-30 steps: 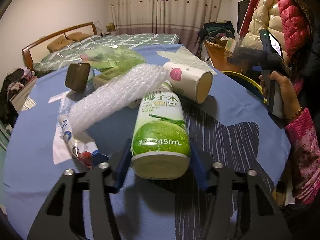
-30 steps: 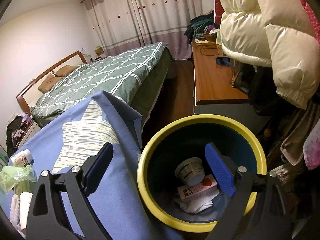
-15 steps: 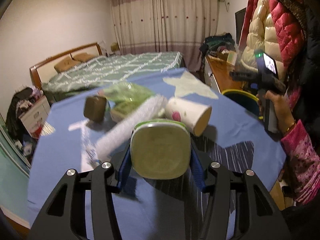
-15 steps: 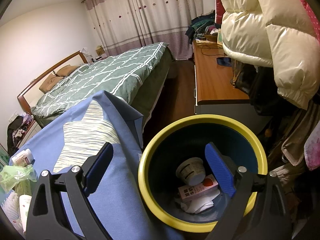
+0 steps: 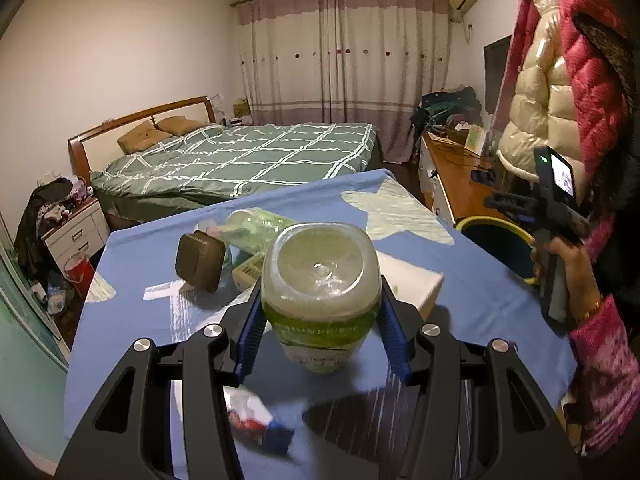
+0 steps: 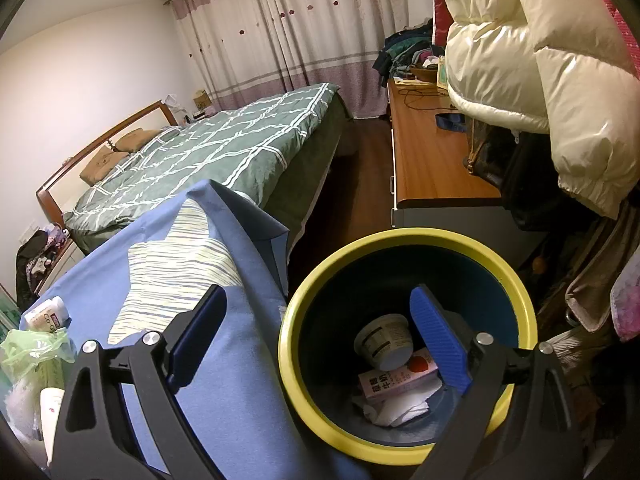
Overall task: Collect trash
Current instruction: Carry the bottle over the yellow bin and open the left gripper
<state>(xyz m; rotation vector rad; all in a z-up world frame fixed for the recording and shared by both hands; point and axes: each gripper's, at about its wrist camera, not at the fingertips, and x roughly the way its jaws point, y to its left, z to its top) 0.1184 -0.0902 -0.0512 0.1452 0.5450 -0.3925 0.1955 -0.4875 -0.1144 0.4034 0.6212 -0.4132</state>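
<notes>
Left claw (image 5: 320,322) clenched on coconut water bottle (image 5: 320,280), lifted; right claw (image 6: 316,340) released over bin (image 6: 404,456). Cup, carton binned; desk (image 5: 472,280) litter remains.

The bin (image 6: 404,454) stands right of the table (image 6: 240,400) — a cup (image 6: 385,341) and carton (image 6: 400,378) inside.
</notes>
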